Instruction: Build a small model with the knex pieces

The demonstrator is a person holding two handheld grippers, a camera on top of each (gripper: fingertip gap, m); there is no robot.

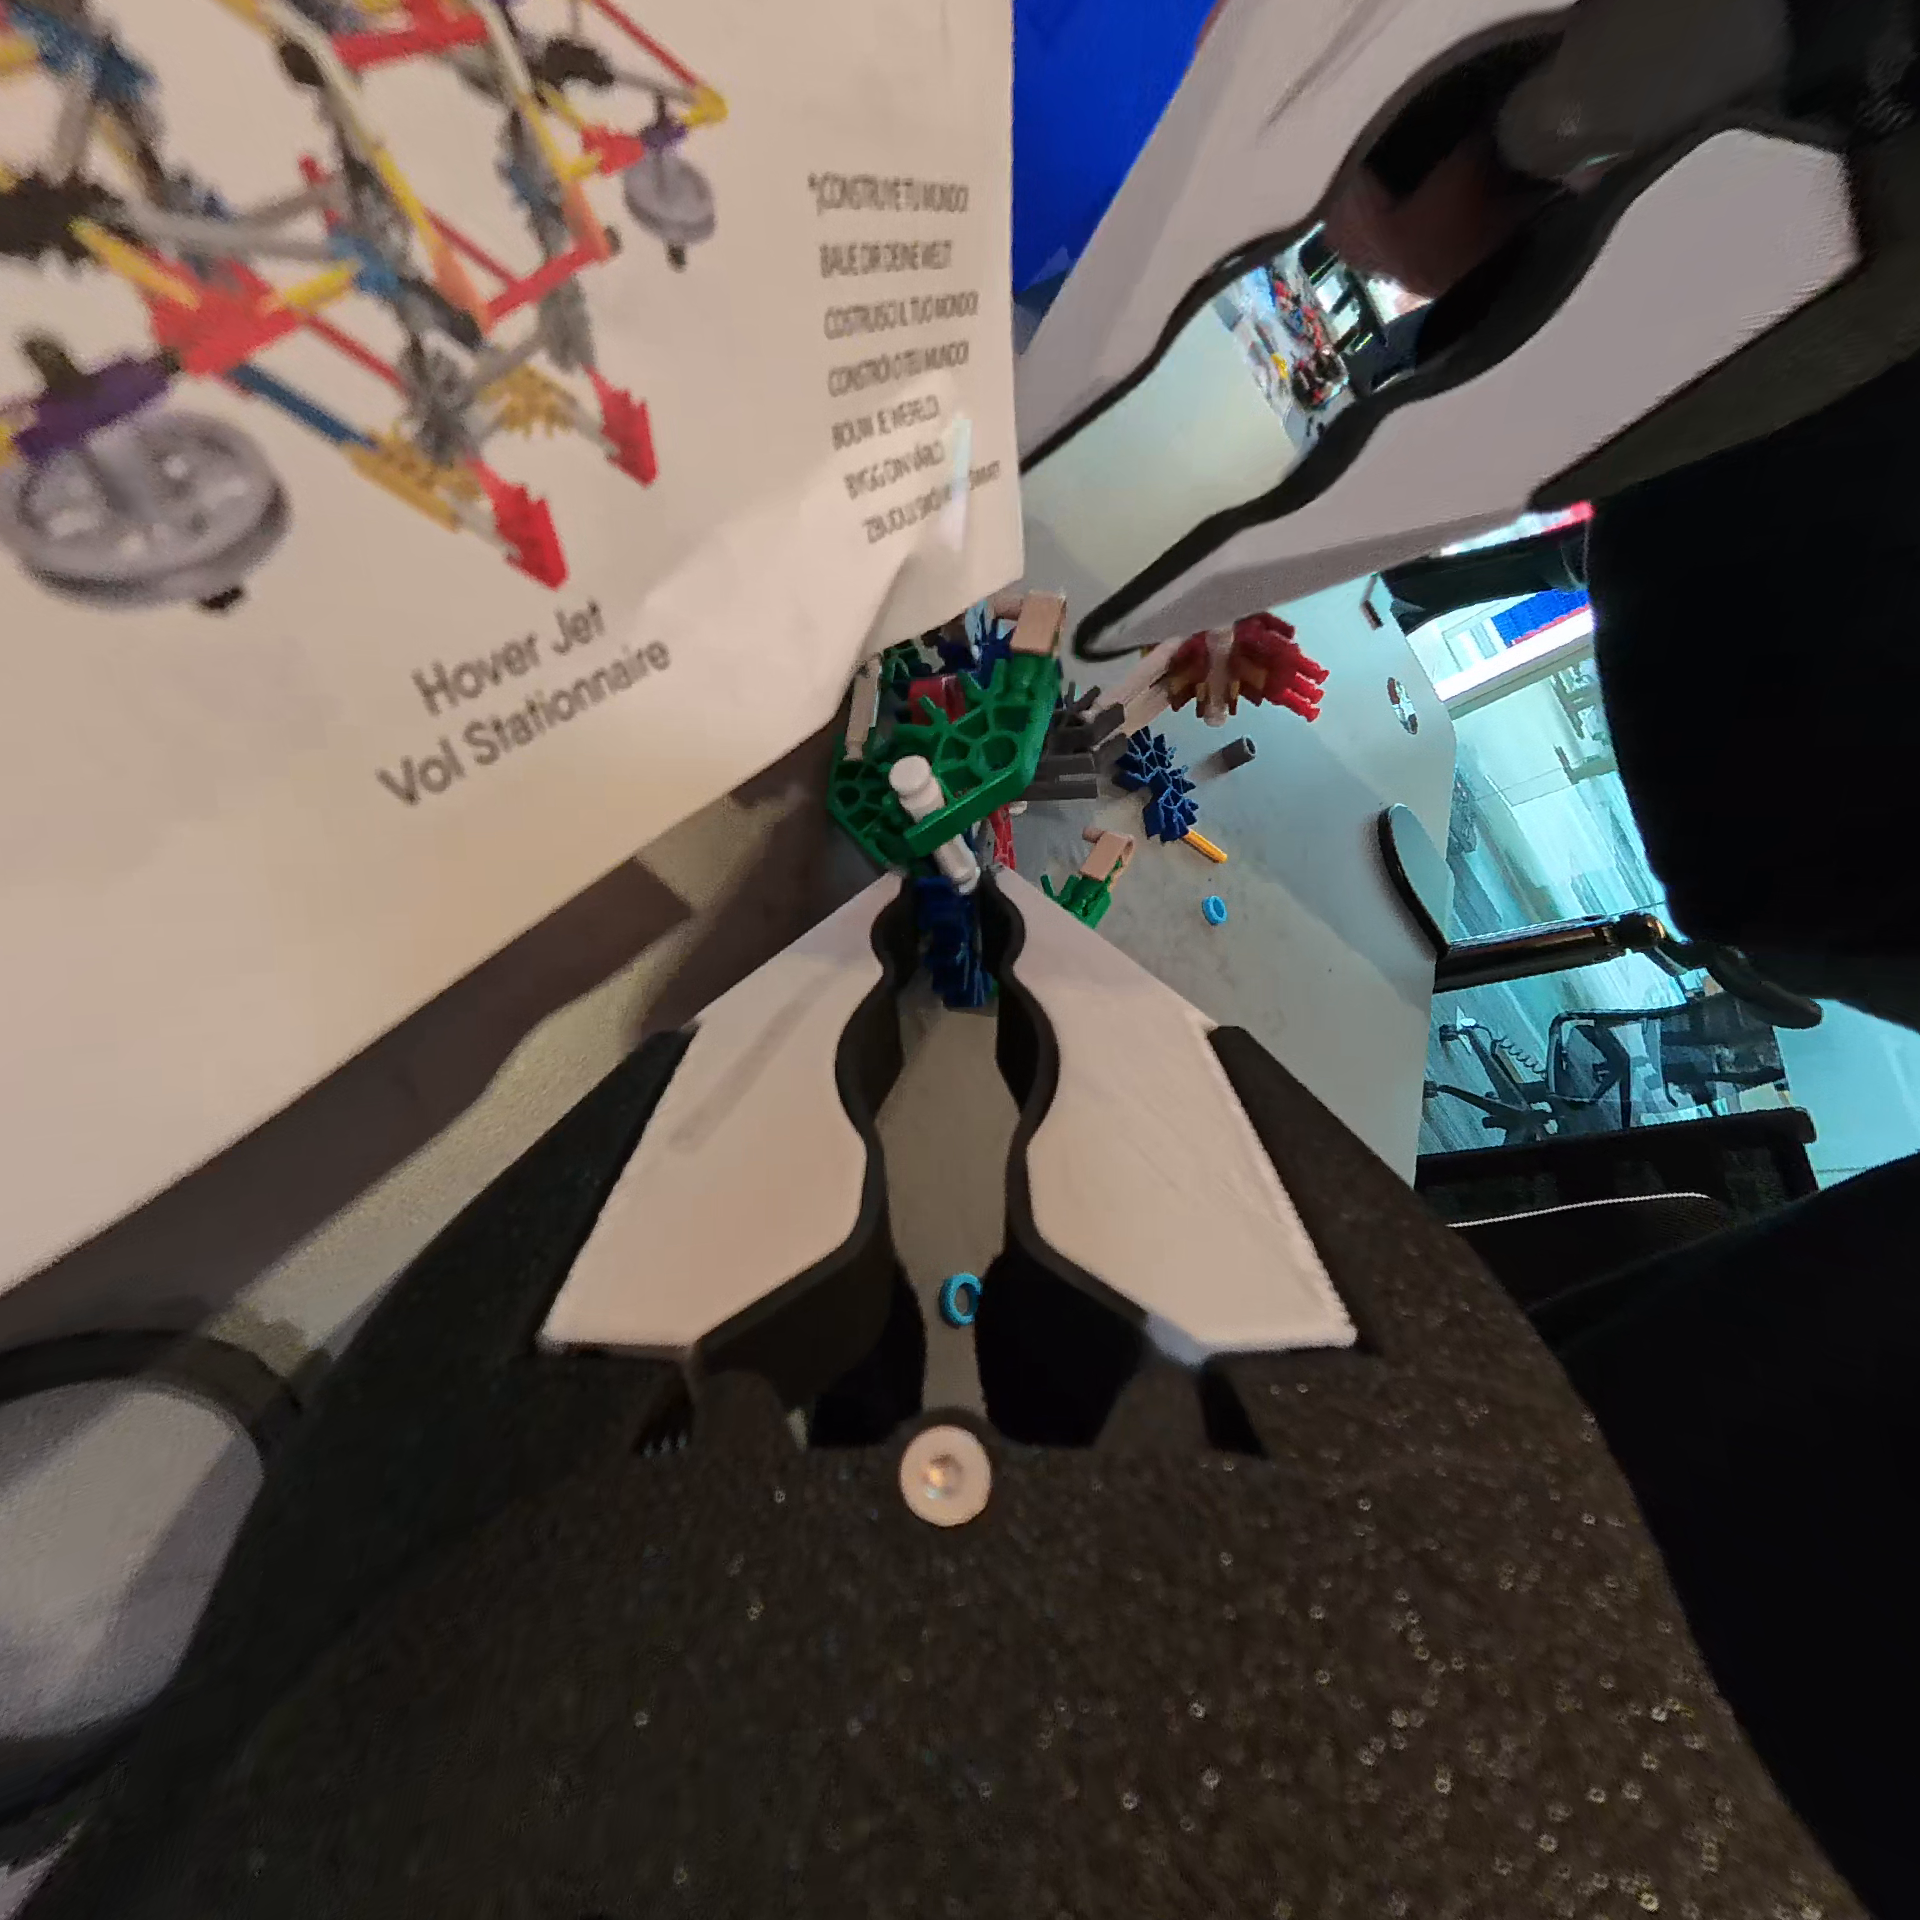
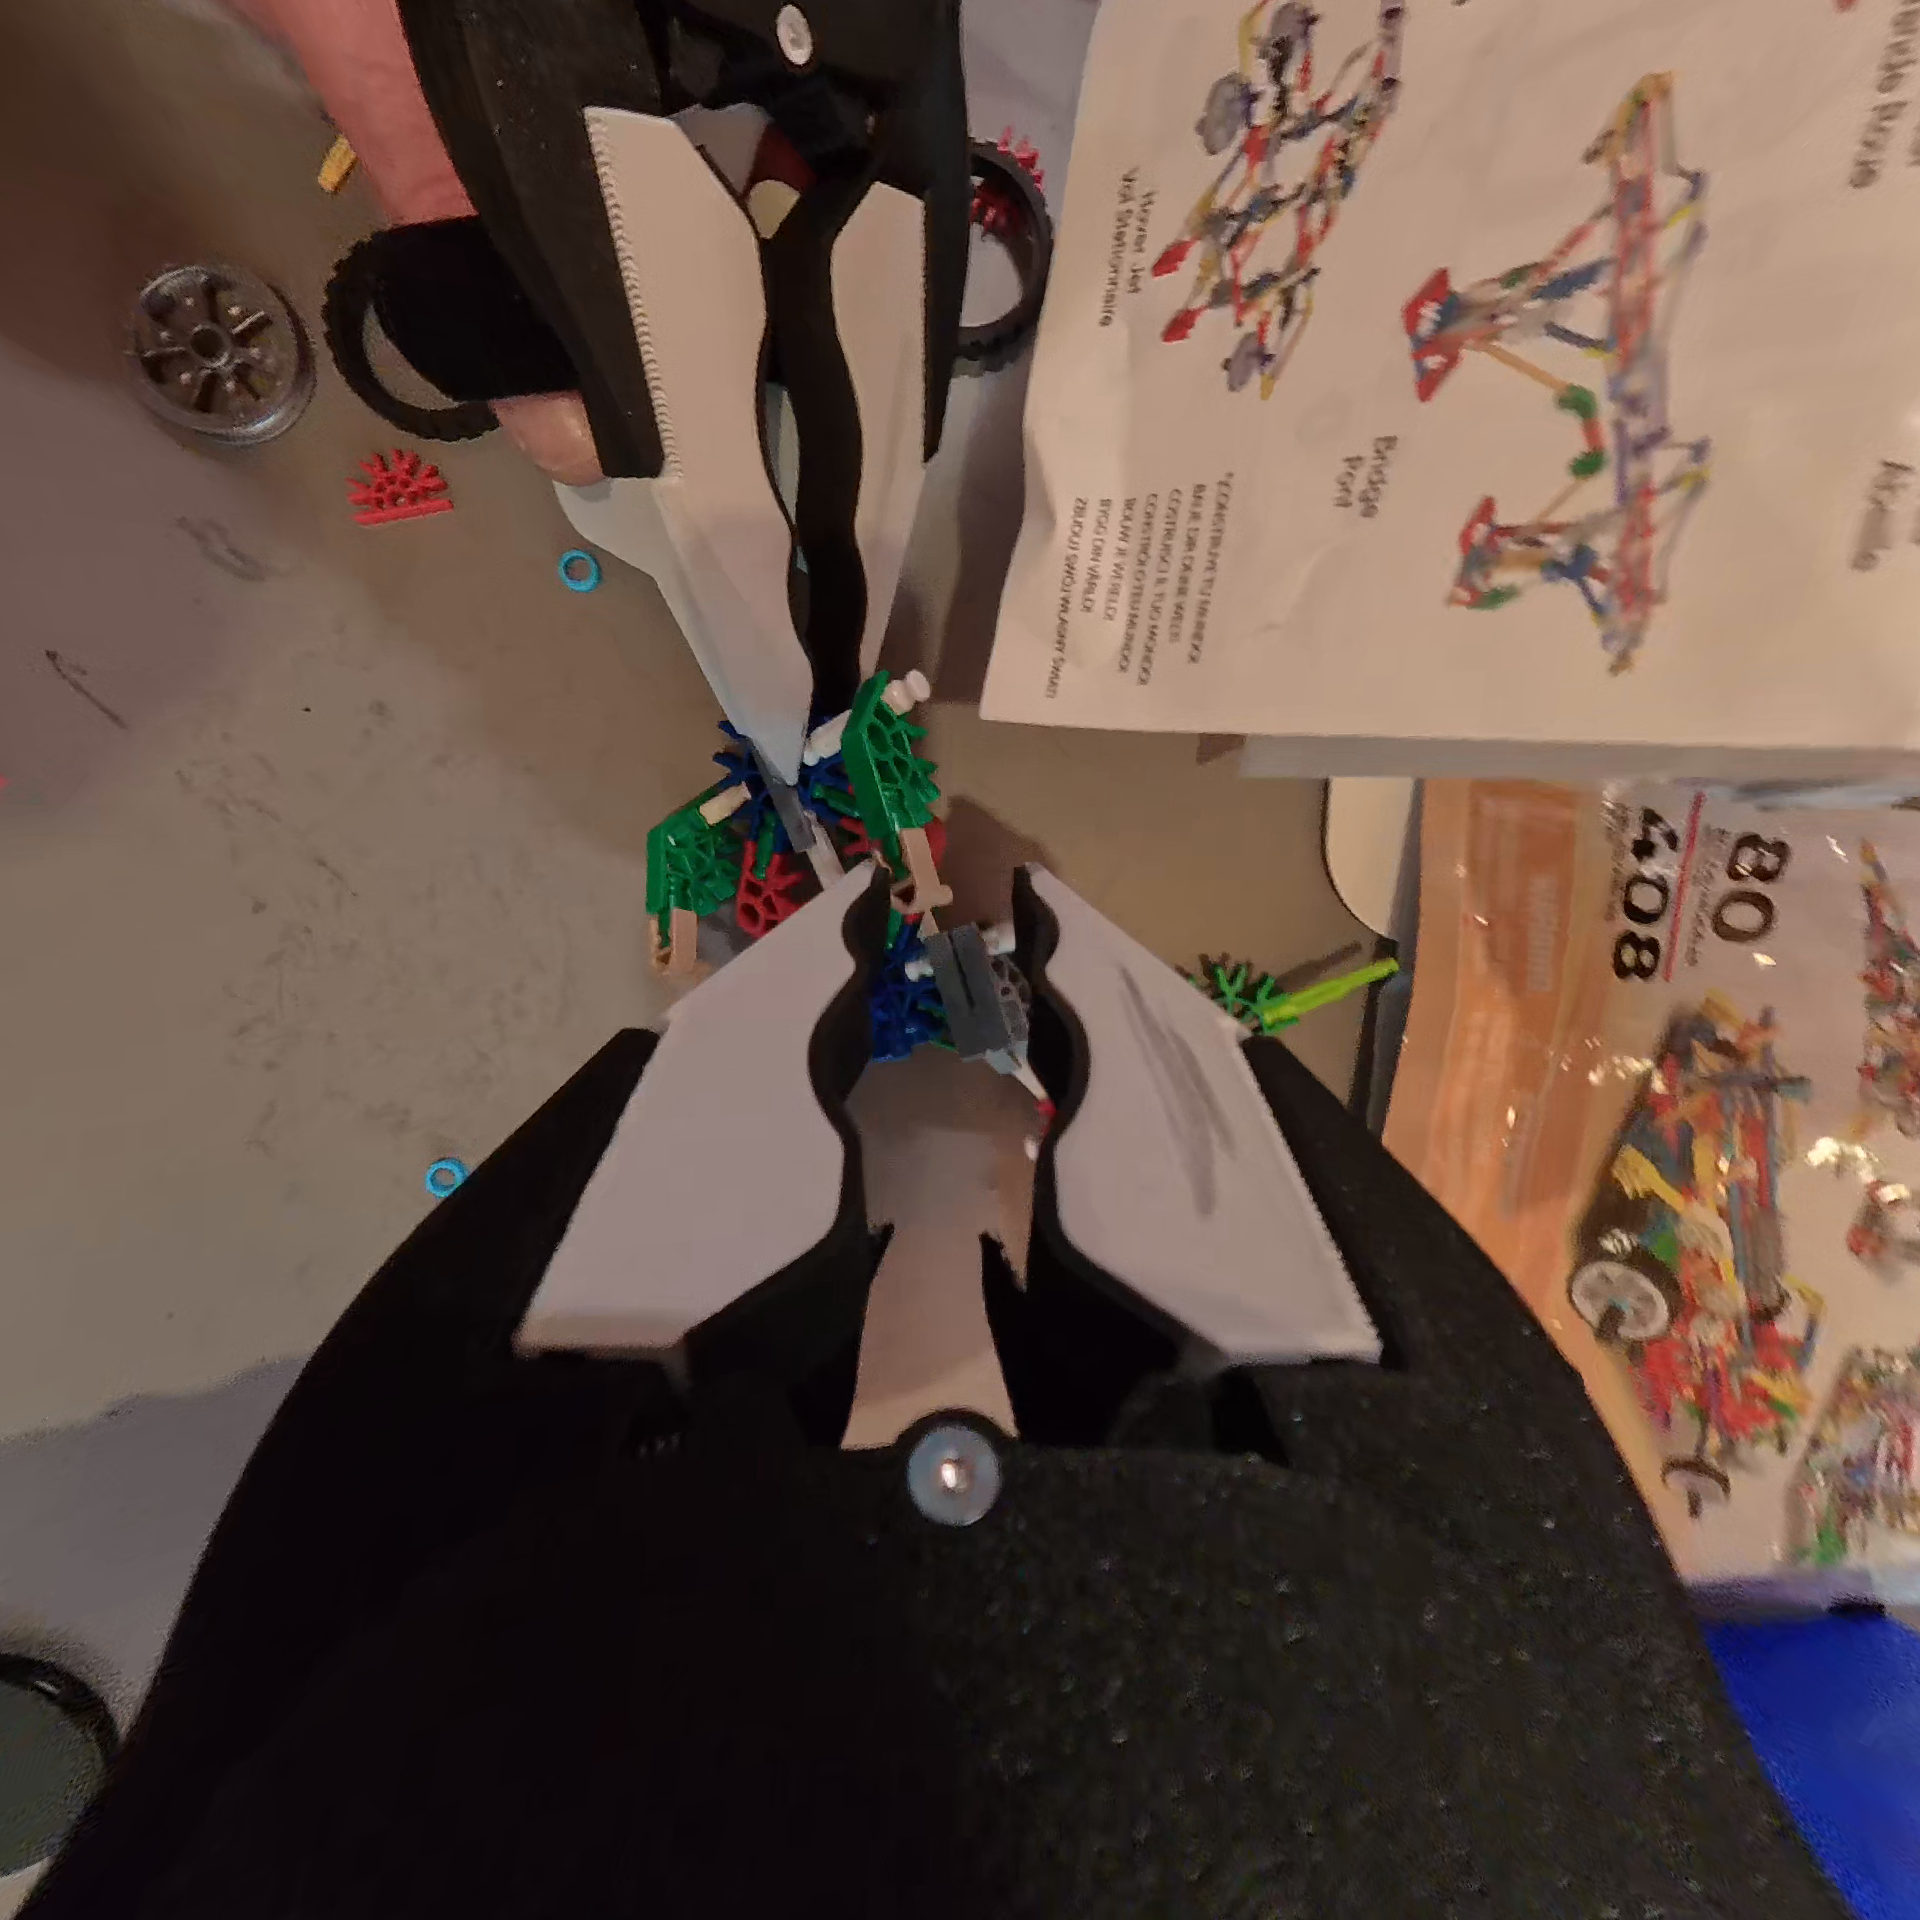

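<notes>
A toy assembly of green panels, blue connectors and white rods lies on the grey table. My left gripper is shut on a blue connector of this assembly. It also shows in the right wrist view, coming in from the top. My right gripper hovers over the other end with its jaws partly apart. A blue connector and a grey piece show in the gap between the fingers. In the left wrist view the right gripper sits just above the assembly.
A printed instruction sheet lies right beside the assembly. Below it is a clear bag of parts. Loose parts lie around: a grey wheel, a black tyre, a red connector, blue rings and a green connector. About 5 cm separates my left fingertips from my right.
</notes>
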